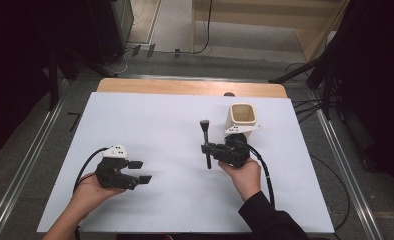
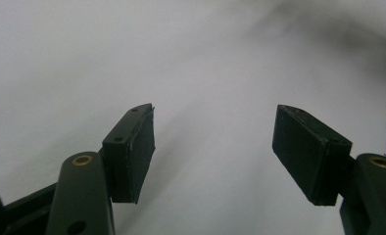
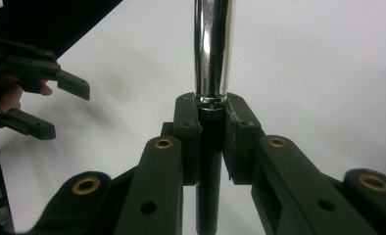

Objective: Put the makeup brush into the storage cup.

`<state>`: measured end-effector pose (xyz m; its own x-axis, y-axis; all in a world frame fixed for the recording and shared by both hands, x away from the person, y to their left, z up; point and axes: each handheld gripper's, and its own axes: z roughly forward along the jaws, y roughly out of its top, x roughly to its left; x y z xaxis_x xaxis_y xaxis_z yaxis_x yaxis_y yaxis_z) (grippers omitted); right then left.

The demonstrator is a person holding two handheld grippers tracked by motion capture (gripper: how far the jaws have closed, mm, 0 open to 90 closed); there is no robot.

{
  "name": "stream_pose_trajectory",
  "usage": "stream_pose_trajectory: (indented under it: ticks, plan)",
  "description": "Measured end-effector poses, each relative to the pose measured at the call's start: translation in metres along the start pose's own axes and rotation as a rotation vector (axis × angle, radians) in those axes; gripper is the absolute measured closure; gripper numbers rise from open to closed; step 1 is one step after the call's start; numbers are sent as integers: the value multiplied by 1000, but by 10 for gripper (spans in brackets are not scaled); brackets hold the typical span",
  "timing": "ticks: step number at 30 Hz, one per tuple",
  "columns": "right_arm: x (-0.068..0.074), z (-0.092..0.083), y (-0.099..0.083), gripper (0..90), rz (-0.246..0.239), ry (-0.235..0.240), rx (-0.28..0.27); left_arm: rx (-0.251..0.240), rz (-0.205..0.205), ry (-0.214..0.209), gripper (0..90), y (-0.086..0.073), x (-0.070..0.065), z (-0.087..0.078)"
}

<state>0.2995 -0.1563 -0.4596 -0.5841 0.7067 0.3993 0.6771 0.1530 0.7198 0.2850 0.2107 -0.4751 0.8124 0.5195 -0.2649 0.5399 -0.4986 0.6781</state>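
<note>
Two grippers in hand at the near edge of the white table (image 1: 135, 115). Nearest and to the left, left gripper (image 1: 139, 171), jaws spread wide and empty, pads (image 2: 137, 152) well apart over bare tabletop, aimed across toward the middle. Farther in and to the right, right gripper (image 1: 208, 149), clenched on a slender tool (image 1: 206, 142) with a dark handle and a shiny metal shaft (image 3: 214, 49). Grip sits at the junction where dark handle meets bright shaft, seen plainly in the right gripper view, both jaws pressed to either side. Long axis of the tool running away from the person in the high view, dark head at the far end, other end toward the near edge; whether any part touches the table cannot be told. Just beyond the right gripper, a cream open-topped holder (image 1: 242, 117), mouth up, standing right of the tool's far end and near it. Likely destination judged to be that holder: lies ahead and slightly right of the held tool, so a swing of the tool toward upright and a short carry forward needed. Right hand far nearer to it than the left, well apart across the table.
</note>
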Motion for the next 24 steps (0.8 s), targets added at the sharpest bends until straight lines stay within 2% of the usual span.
stream_pose_trajectory:
  ticks: [24]
  plan:
    - [-15,-20,21,794,3,-59,-26,-1,11,1,325,2,-2,0]
